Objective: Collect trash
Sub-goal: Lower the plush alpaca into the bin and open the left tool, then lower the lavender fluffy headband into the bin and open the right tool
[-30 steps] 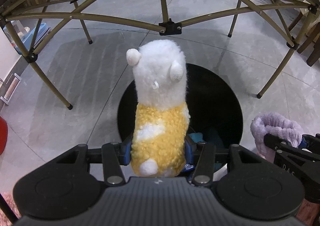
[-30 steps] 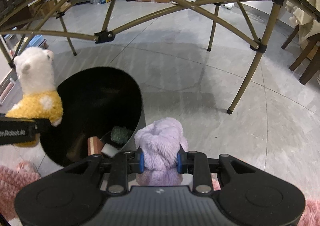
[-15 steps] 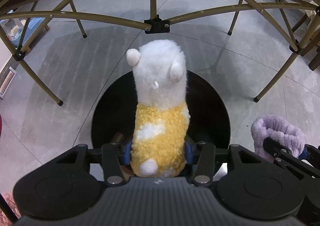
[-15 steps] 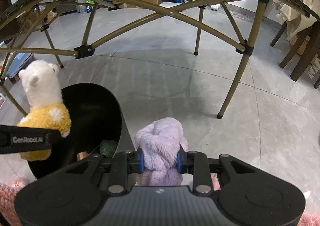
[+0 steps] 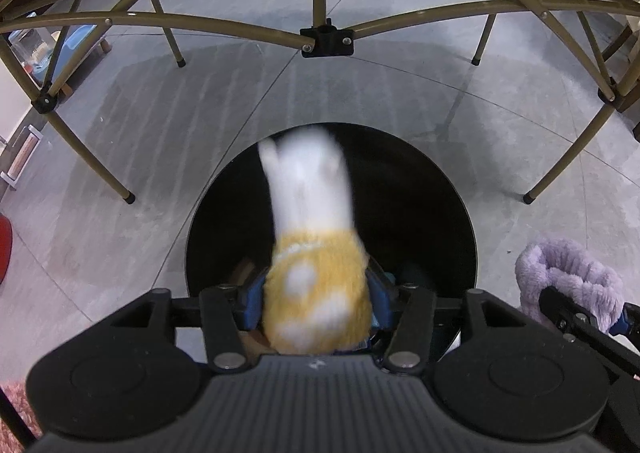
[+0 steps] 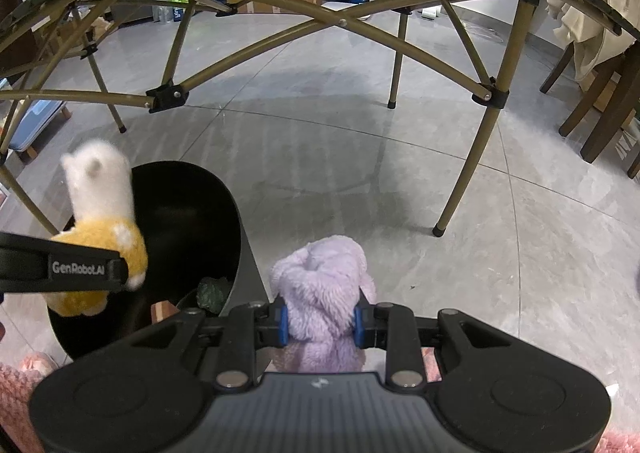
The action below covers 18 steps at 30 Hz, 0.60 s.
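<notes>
The left gripper (image 5: 316, 303) was opening over the black bin (image 5: 436, 189), releasing the alpaca toy (image 5: 314, 253) between its fingers. The right gripper (image 6: 320, 323) was clamped on the purple plush (image 6: 324, 293) beside the bin, presumably awaiting its drop.

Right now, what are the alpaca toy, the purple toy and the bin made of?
Alpaca toy: plush, curly yellow and white pile. Purple toy: shaggy lilac plush. Bin: smooth black wall, dull sheen, likely plastic, though metal can't be ruled out.

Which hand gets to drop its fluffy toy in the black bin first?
Left. Its left gripper is over the black bin, jaws opening around the yellow and white plush. The right gripper, shut on the purple plush, is beside the bin.
</notes>
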Available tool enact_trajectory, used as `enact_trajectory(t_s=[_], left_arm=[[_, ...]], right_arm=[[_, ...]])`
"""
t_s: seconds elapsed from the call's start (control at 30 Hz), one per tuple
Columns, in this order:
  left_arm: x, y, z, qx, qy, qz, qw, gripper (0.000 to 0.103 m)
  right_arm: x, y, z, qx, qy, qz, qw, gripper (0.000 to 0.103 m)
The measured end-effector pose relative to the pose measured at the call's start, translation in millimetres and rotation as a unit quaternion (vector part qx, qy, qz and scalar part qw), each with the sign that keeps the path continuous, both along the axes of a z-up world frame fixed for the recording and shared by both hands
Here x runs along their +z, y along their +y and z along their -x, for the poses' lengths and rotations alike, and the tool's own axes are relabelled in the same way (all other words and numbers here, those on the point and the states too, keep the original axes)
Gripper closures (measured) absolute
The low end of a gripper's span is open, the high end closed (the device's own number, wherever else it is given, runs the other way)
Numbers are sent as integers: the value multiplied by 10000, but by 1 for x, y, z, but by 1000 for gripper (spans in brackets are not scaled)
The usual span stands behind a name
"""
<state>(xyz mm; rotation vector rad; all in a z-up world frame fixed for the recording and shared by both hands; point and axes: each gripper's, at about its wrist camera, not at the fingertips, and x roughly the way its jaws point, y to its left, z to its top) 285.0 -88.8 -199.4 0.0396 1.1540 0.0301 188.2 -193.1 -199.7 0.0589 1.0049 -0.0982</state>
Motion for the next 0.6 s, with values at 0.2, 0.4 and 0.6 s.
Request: enact_trajectory(t_s=[0.2,0.4,0.6], left_arm=[[2,0,2,5,-44,-53,10000,3],[2,5,1,75,-23,-26,10000,3],[3,11,2,129,-19,-14,9999,2]], right_arm=[[0,0,1,-7,-13,5,10000,76],[-1,0,1,-20,10,-6,10000,76],[-1,1,1,22,-1,-24,10000,76]])
